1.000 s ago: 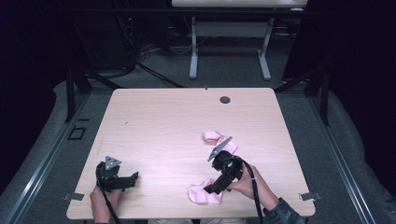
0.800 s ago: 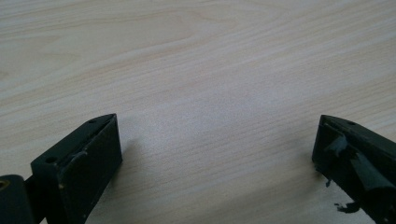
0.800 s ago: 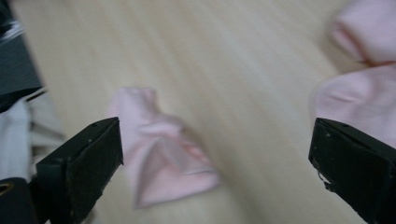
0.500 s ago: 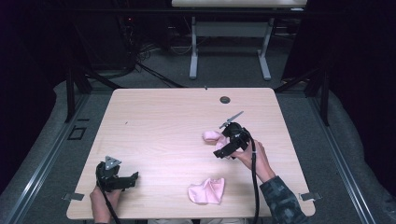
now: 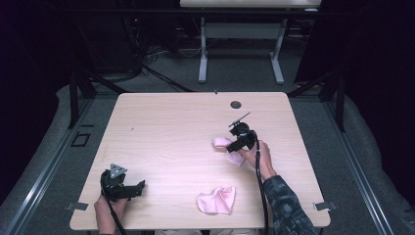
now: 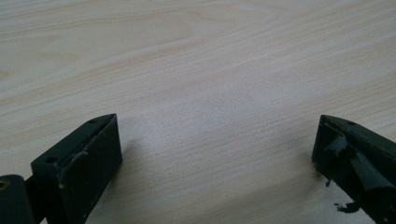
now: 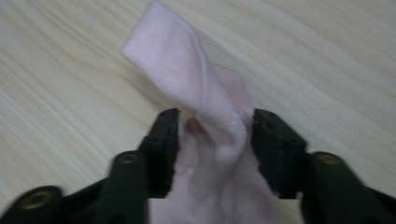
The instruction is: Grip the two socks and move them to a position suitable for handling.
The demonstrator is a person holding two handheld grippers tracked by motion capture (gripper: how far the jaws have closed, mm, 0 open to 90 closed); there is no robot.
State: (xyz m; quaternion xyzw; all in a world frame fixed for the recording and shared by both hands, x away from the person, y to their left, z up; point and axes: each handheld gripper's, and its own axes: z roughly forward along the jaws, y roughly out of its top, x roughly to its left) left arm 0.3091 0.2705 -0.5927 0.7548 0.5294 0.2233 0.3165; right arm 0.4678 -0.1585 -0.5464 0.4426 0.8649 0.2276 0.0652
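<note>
The cloth (image 7: 219,135) in my right tongs (image 7: 212,140) is soft, matt pink fabric; the table (image 5: 161,132) is pale, smooth wood grain; my tongs are matt black plastic.

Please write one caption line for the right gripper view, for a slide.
Right gripper, its jaws just closing, pinches a bunched pink cloth above the light wooden table.

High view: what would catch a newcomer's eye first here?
The right hand-held gripper is closing on a pink sock right of the table's centre, the fabric bunched between its jaws. A second pink sock lies crumpled near the front edge. The left hand-held gripper rests open at the front left.
</note>
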